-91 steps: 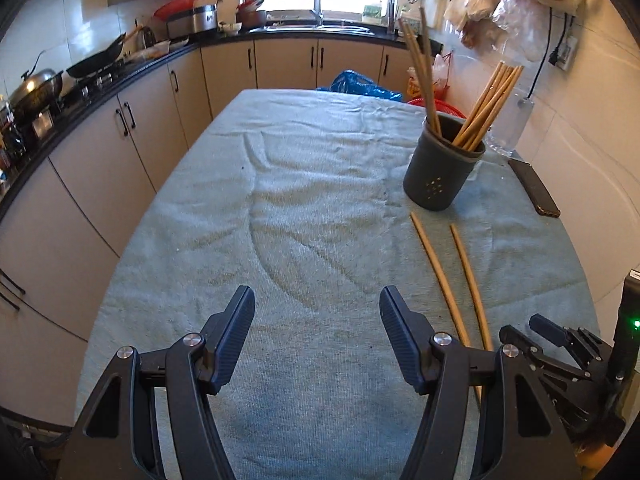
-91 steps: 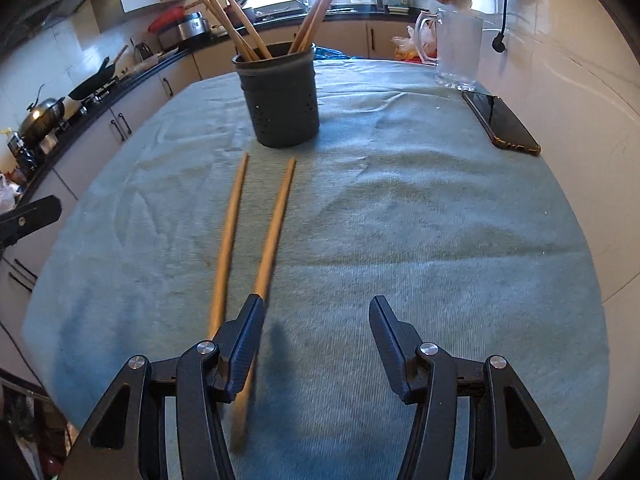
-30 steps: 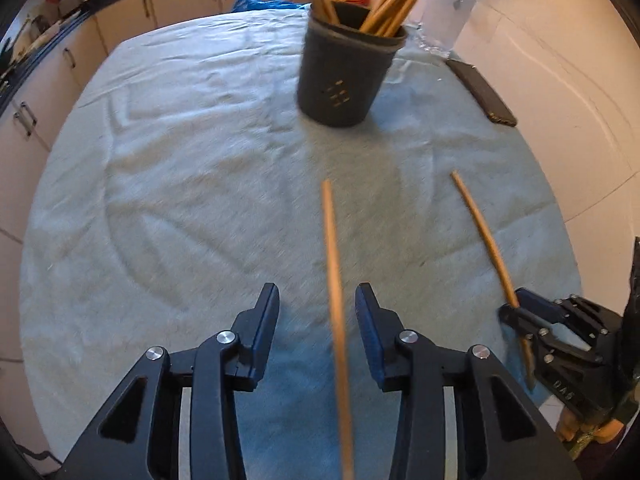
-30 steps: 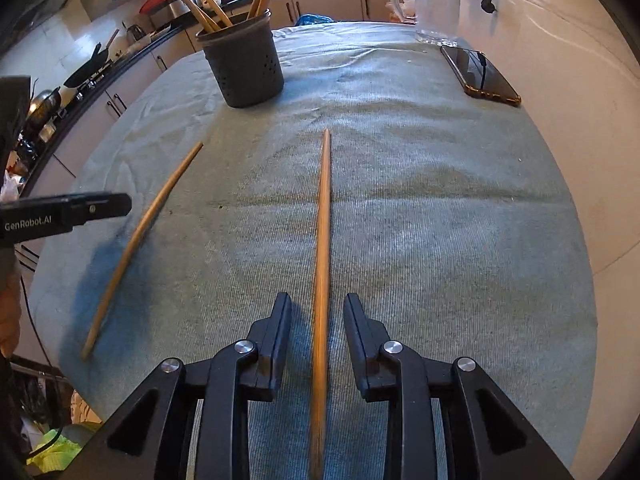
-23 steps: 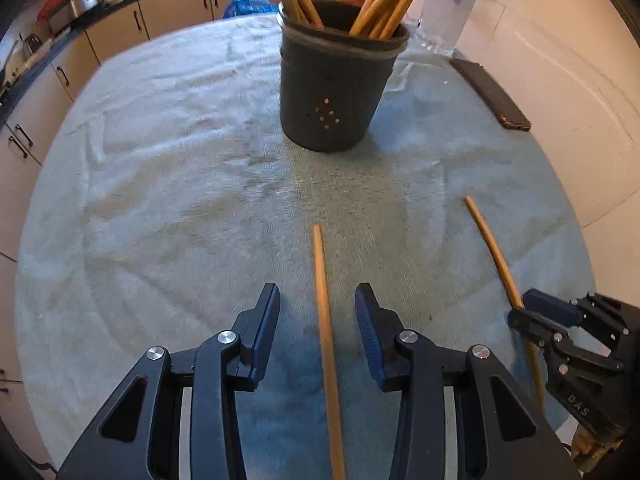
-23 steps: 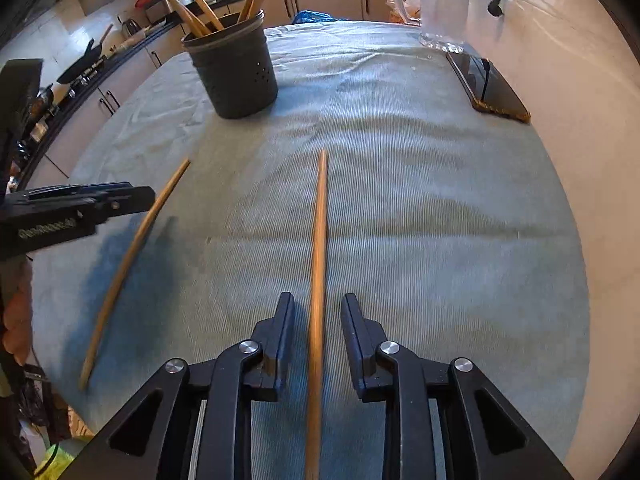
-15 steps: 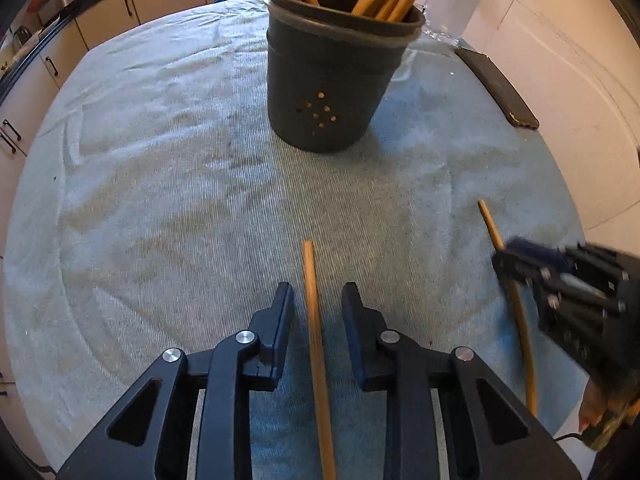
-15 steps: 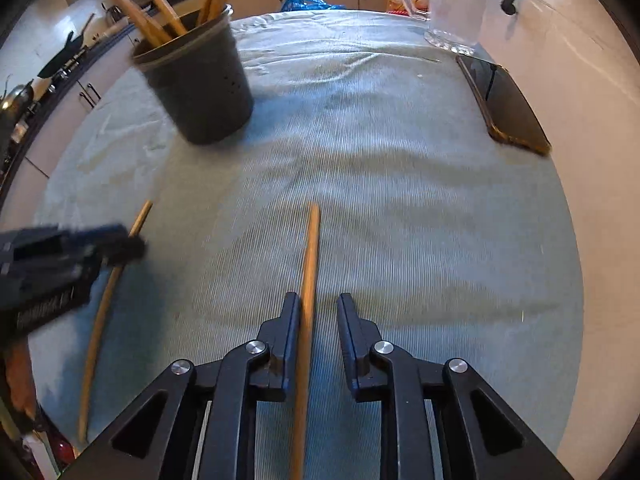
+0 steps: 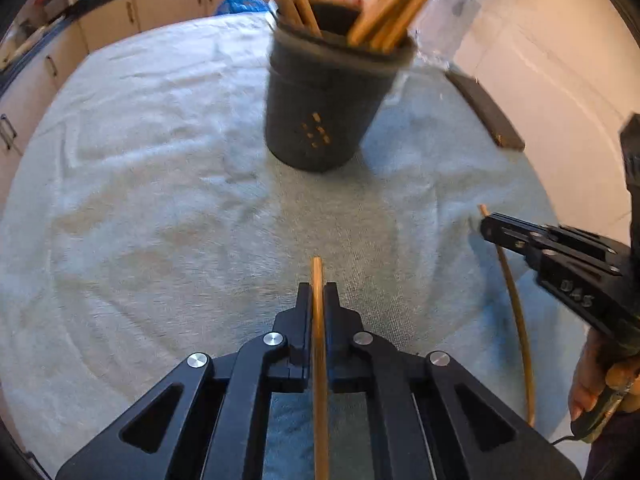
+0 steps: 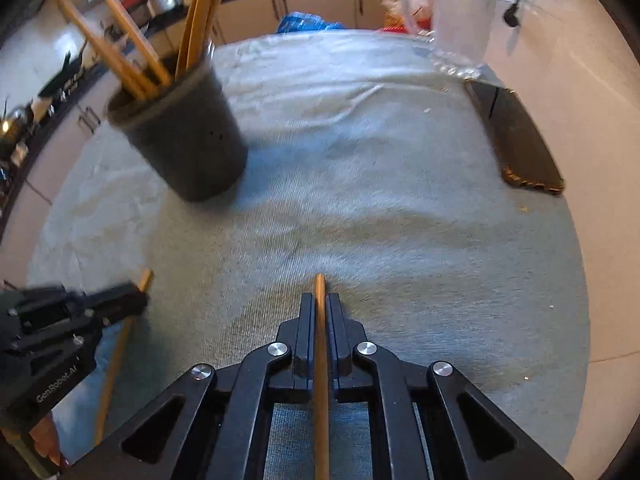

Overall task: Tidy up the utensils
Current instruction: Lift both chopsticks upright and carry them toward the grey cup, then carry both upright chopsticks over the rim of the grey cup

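Between the jaws of the left gripper (image 9: 317, 300) runs one chopstick (image 9: 319, 344), its tip poking out just ahead of them; the jaws have just been closing and now clamp it. Likewise the right gripper (image 10: 320, 312) has just been closing, and its jaws pinch the other chopstick (image 10: 321, 360), which also sticks out a little in front. Ahead of both pairs of jaws, well apart from them, stands the dark holder (image 9: 328, 96) on the cloth-covered surface (image 9: 140, 200), already bristling with several chopsticks. By my reading, the sorting is nearly finished: the two loose sticks are both gripped, and no others show on the cloth. What remains is carrying each forward and dropping it upright into the holder.
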`<state>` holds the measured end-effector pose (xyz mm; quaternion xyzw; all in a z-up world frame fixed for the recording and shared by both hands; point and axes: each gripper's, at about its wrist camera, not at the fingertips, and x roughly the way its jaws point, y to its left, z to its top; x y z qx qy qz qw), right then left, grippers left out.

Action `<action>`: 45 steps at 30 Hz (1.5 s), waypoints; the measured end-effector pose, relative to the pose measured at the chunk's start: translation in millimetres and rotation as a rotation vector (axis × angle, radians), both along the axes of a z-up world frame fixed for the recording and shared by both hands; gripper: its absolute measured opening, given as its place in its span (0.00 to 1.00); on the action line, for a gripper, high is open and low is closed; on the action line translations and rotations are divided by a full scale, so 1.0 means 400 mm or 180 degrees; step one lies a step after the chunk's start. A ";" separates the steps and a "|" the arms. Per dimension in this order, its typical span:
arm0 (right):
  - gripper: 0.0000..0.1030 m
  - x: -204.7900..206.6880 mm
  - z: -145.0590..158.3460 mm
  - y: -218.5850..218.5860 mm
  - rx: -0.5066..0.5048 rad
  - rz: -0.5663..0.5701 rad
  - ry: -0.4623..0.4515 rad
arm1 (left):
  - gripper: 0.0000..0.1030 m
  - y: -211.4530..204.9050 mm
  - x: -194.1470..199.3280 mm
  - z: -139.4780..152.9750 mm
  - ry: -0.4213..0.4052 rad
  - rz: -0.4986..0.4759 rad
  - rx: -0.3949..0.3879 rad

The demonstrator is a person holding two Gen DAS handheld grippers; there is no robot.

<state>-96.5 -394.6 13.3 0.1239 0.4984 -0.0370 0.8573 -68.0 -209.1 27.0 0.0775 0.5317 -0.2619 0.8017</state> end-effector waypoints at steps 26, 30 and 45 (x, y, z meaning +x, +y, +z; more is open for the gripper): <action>0.06 -0.447 0.365 0.173 -0.0314 0.0031 -0.1795 | 0.05 0.234 -0.375 0.379 -0.1433 0.0235 -0.0595; 0.06 -0.470 0.373 0.194 -0.0340 0.0072 -0.1854 | 0.05 0.251 -0.408 0.392 -0.1514 0.0283 -0.0621; 0.06 -0.470 0.410 0.217 -0.0350 0.0089 -0.2017 | 0.05 0.256 -0.425 0.449 -0.1642 0.0266 -0.0726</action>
